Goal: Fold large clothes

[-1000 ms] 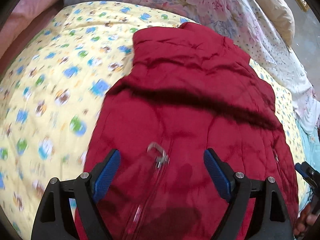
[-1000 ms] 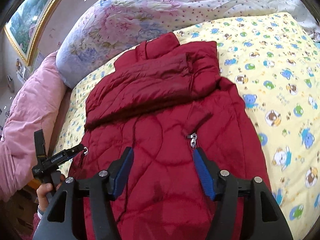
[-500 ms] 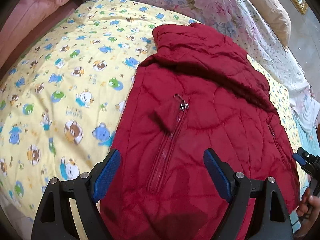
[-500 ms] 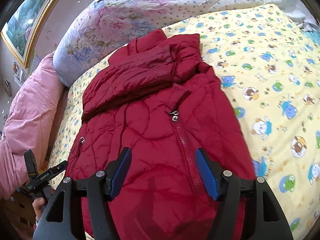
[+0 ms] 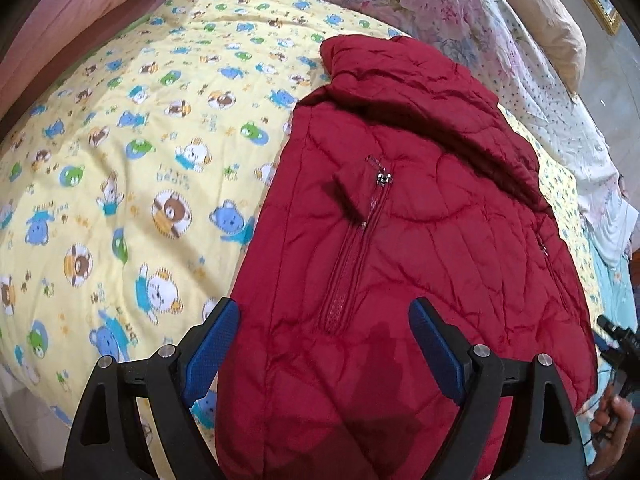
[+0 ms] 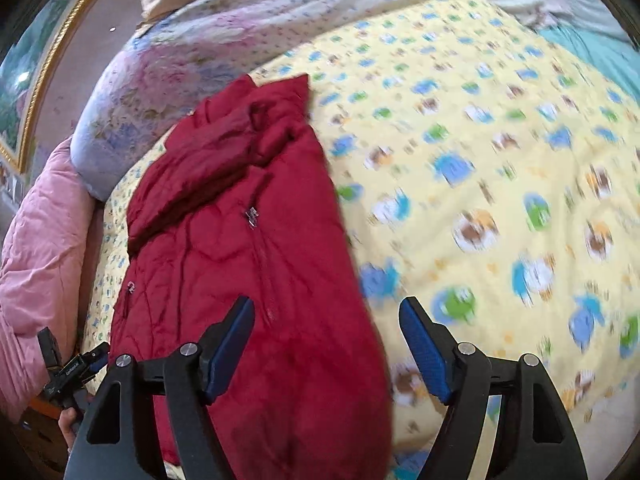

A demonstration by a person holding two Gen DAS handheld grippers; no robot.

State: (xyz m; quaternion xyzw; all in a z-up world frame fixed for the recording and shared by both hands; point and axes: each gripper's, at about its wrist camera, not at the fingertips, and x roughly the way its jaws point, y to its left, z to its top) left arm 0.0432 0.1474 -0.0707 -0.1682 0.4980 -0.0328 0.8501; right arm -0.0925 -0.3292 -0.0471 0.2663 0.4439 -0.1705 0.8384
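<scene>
A dark red quilted jacket (image 5: 420, 220) lies on the bed with its front zipper (image 5: 352, 256) up and its sleeves folded across the chest; it also shows in the right wrist view (image 6: 240, 248). My left gripper (image 5: 324, 354) is open and empty, hovering above the jacket's lower hem. My right gripper (image 6: 326, 354) is open and empty above the jacket's lower right edge. Each gripper shows at the edge of the other's view: the right gripper (image 5: 616, 340) and the left gripper (image 6: 76, 368).
The jacket rests on a yellow bear-print quilt (image 5: 120, 168) (image 6: 500, 160). A floral duvet (image 5: 440, 8) and a pillow (image 5: 540, 20) lie at the head. A pink quilt (image 6: 40, 248) lies beside the bed. A gold-framed picture (image 6: 24, 80) hangs on the wall.
Both grippers have pulled back toward the foot of the bed, so the jacket looks farther away. The right gripper has swung right, over the jacket's edge and the quilt. Both stay open.
</scene>
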